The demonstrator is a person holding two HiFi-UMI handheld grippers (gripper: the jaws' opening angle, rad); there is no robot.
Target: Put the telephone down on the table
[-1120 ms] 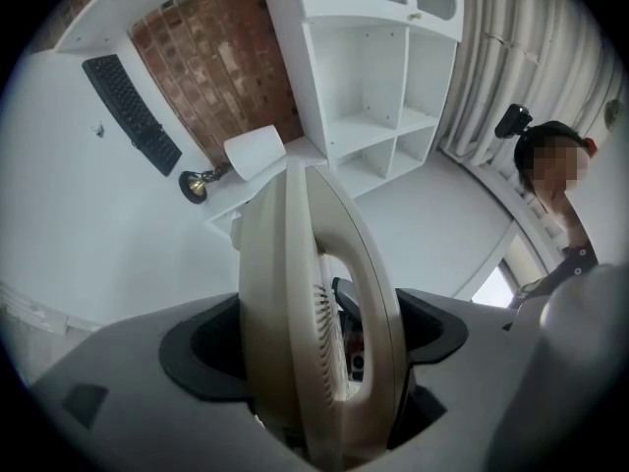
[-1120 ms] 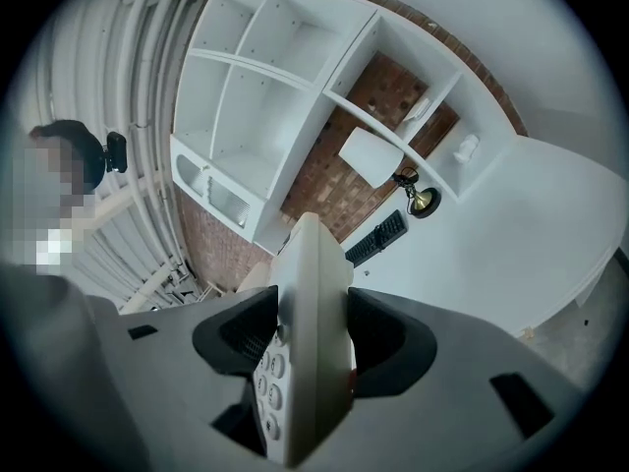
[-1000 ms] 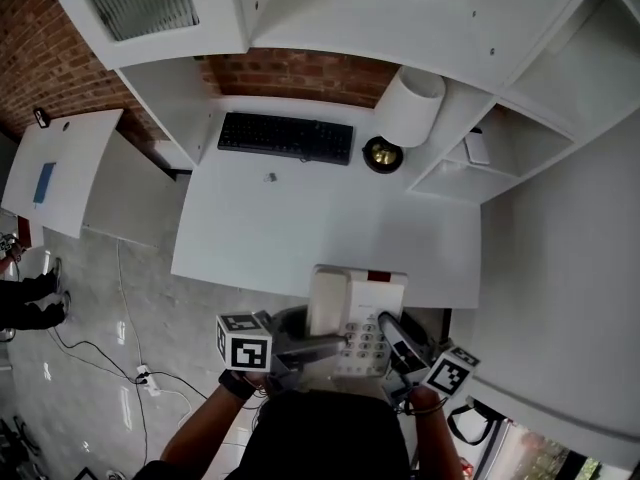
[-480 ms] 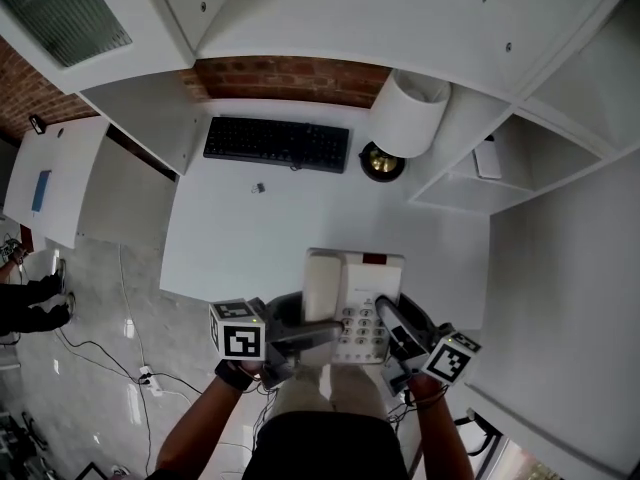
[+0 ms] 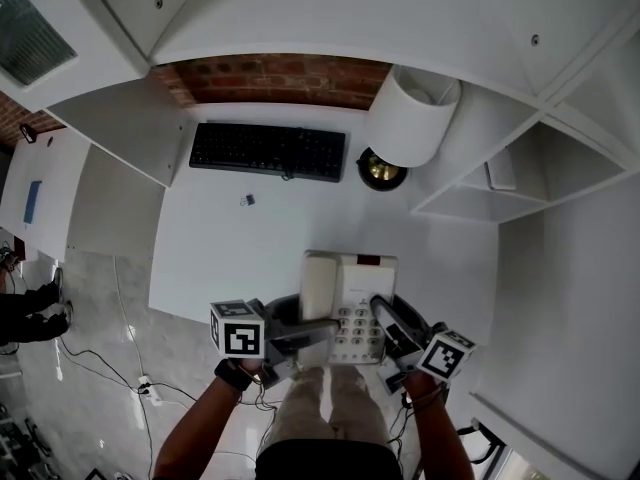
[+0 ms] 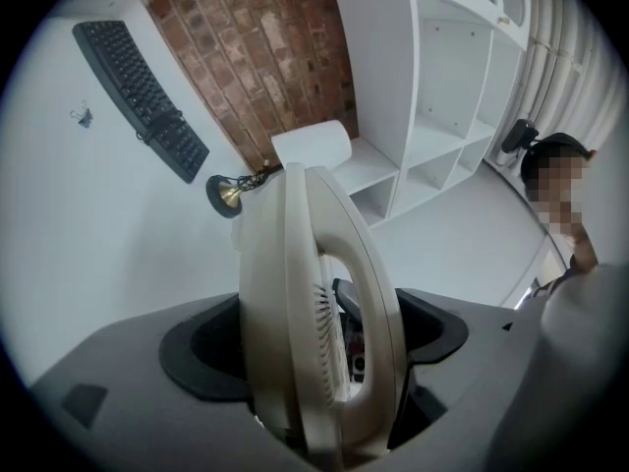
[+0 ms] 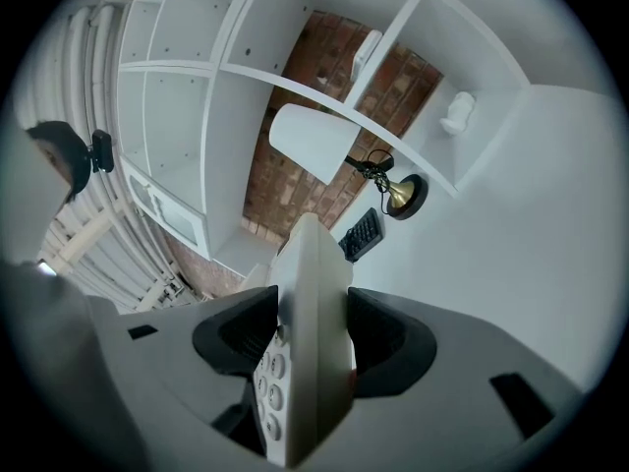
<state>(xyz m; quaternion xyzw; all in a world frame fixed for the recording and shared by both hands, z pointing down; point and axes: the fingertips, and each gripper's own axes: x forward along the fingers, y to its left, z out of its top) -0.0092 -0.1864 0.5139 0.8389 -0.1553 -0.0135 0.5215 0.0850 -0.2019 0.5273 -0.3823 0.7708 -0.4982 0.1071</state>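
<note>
Head view: the telephone (image 5: 345, 303) has moved further in over the tabletop's (image 5: 250, 248) near edge at lower centre. It looks still carried, so lowering remains.

Left gripper view: your left tongs (image 6: 314, 362) pinch its handset side.

Right gripper view: your right tongs (image 7: 310, 347) clamp the keypad side. The shelf compartment (image 7: 491, 77) at upper right holds one small white object (image 7: 457, 111).

Telephone (image 5: 362, 280) is smooth cream plastic with a slight sheen; my left gripper (image 6: 319, 362) and right gripper (image 7: 310, 347) are matt grey plastic. Table (image 5: 250, 238) is matt white, brick wall (image 5: 290, 78) at top rough, lamp base (image 5: 383, 168) shiny brass, floor (image 5: 95, 318) lower left glossy.
</note>
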